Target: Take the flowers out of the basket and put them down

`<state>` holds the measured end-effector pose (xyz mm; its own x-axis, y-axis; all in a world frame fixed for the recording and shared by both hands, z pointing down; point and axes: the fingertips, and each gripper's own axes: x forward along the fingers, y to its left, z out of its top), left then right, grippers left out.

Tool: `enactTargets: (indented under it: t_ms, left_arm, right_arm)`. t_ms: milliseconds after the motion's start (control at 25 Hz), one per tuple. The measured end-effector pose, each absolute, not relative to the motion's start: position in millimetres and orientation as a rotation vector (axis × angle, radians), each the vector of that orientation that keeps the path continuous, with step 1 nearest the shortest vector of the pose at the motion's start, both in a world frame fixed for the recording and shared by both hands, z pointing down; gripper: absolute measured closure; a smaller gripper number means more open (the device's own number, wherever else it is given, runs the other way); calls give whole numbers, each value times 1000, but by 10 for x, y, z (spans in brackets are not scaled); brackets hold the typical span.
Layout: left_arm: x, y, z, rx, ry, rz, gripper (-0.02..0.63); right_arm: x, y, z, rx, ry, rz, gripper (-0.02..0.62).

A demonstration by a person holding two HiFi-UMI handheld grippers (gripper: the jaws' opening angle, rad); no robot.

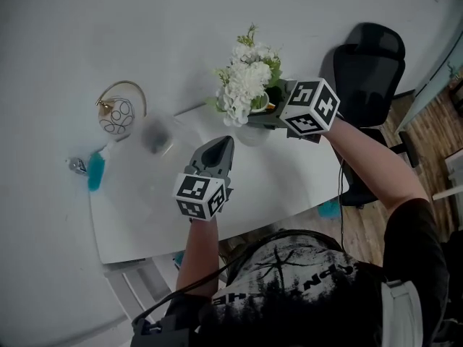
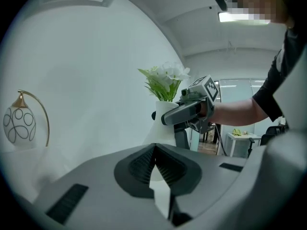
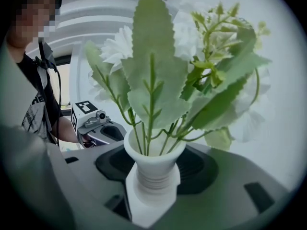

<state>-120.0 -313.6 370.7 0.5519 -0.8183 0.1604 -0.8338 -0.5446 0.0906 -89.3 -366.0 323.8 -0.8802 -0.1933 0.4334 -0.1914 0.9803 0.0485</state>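
Left gripper pinched together, empty, over bare table. Beyond it, right gripper clamped on ribbed neck of white vase near table's far edge, flowers inside. No basket seen. Risk: top-heavy bunch swinging and vase slipping through the jaws if tilted; could knock wall-side ornament.

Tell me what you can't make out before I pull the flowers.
- Base of the vase: in the right gripper view it is hidden by the right gripper's jaws. In the head view it blends into the white table under the flowers, so whether it rests there is unclear.
- Grey thing: head view, blurred.
- Teal thing: head view, too small.
- No basket shows in any view.
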Motion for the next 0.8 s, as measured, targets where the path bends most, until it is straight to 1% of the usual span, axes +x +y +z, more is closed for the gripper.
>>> enactTargets:
  t_ms: [480,800]
  left_arm:
    - [-813,-3052,4250,2558,-1351,139,595]
    - [-790,-2984,4672,2503,-1390,230,595]
  right_arm:
    - [-424,-3571,4168,358,-2612,29,337]
    - [-352,-3491,4805,394,-2605,69,337]
